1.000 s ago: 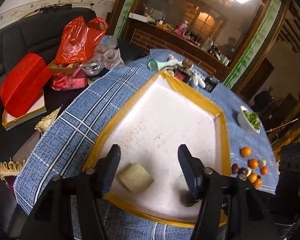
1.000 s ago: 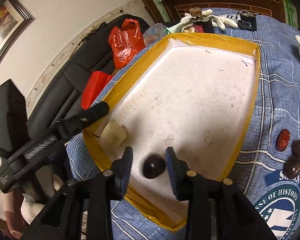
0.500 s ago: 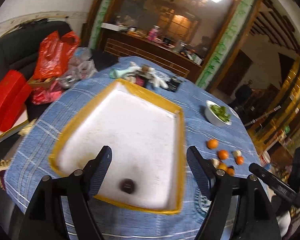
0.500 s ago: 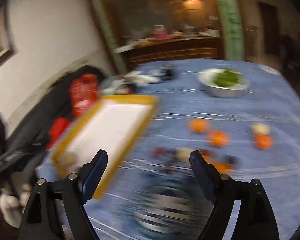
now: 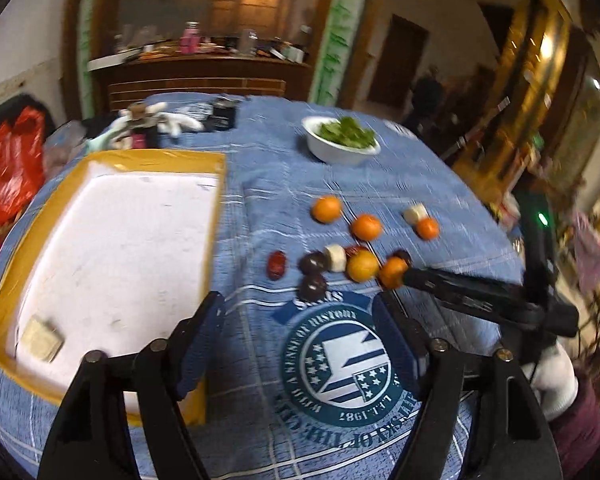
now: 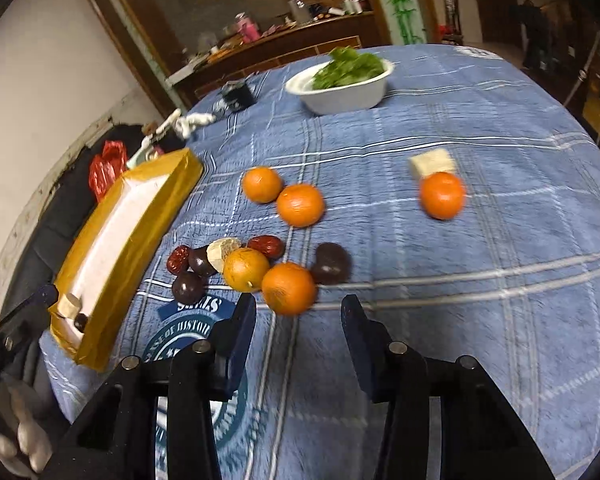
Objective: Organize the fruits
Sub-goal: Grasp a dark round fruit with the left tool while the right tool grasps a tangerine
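Observation:
A white tray with a yellow rim point(image 5: 112, 156) point(image 6: 140, 216) lies on the blue cloth; in it are a pale block point(image 5: 40, 338) point(image 6: 69, 305) and a dark round fruit point(image 6: 80, 322). To its right lie loose fruits: several oranges point(image 6: 288, 288) point(image 5: 326, 209), dark round fruits point(image 6: 331, 263) point(image 5: 313, 286), red dates point(image 6: 266, 246) point(image 5: 277, 265) and pale blocks point(image 6: 433, 162) point(image 5: 415, 213). My left gripper point(image 5: 298, 336) is open and empty above the cloth by the tray's near right corner. My right gripper point(image 6: 298, 322) is open and empty just short of the nearest orange; it also shows in the left wrist view point(image 5: 480, 300).
A white bowl of greens point(image 5: 340, 140) point(image 6: 340, 80) stands beyond the fruits. White gloves and small dark items point(image 5: 220, 118) lie at the table's far side. Red bags point(image 5: 14, 160) sit on a dark sofa left of the table.
My right gripper let go of the dark fruit in the tray and swung right to the loose fruits. My left gripper turned right, away from the tray.

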`<state>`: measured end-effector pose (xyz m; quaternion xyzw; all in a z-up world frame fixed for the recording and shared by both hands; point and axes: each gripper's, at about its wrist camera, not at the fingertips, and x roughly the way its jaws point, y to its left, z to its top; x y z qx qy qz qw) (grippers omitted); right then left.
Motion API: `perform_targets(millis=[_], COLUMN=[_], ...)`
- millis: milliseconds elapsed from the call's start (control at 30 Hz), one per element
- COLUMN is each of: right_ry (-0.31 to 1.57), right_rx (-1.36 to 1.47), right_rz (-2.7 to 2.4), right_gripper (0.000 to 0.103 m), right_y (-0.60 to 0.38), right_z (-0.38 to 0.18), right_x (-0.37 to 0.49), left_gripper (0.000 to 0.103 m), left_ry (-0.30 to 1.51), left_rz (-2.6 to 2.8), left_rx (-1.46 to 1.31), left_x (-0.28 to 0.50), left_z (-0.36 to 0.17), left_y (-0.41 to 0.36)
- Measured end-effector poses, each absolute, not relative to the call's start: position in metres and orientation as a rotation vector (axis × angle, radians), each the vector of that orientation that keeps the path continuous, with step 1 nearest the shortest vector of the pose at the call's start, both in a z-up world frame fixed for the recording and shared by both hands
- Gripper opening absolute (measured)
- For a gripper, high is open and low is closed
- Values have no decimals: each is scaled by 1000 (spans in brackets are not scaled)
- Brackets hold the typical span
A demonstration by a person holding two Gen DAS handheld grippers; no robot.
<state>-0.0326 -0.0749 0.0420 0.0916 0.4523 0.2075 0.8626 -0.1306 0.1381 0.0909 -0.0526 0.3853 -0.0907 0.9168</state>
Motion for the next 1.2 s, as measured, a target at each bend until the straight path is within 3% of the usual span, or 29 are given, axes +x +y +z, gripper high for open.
perform_targets(millis=[267,400,667,733,967,1200], right_ry=[881,858,859,858,825,791], right_rx=[106,71,96,99,91,133], right_rz=[455,432,432,433,423,461], right_gripper=[49,40,35,34,34,33], right_y=[-56,-54,-59,-60,-61,-66], right_z=[32,29,30,30,34,53], right_x=[-30,-36,-33,-33,-39,-59], left_gripper=[47,45,42,25,24,25], left_ry=[908,947,991,987,911,782], left_rz=[-209,-199,-160,-143,-154,-47], left_rx=[-16,8,61,76,-73,-200], left_x=[-85,-67,-46,-47,-80,-119], left_z=[52,35,15,17,46,91], left_y=[106,98,90,89,115,196])
